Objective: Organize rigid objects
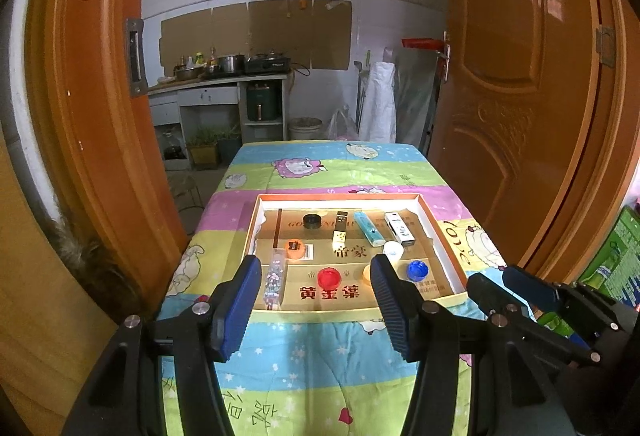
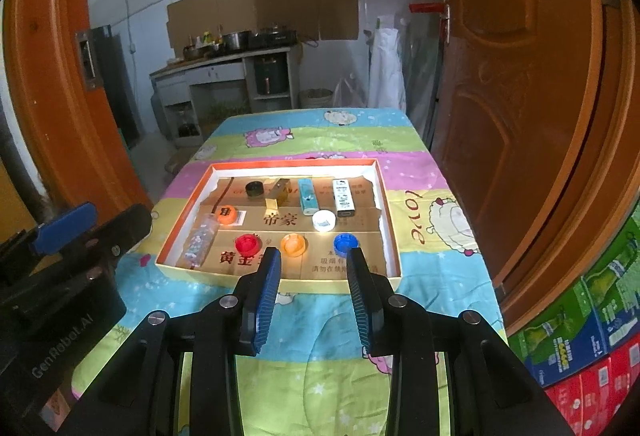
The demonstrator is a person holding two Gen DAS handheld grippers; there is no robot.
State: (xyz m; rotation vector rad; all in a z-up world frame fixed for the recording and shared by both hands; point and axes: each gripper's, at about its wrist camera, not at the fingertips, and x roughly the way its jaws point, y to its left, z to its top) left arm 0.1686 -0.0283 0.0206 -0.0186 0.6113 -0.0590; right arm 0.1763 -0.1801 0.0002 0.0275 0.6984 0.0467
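Right wrist view, both tools (image 2: 313,256) (image 1: 316,268) agape, empty, lighters (image 2: 308,196) lengthwise away in box (image 2: 386,204).

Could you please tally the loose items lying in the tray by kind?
Bottle caps: 6: black, two orange, red, white, blue
Upright-shaped lighters or small boxes: 3
Clear tube: 1
Total: 10

Home kitchen: stove (image 1: 267,63), pots (image 1: 230,63).
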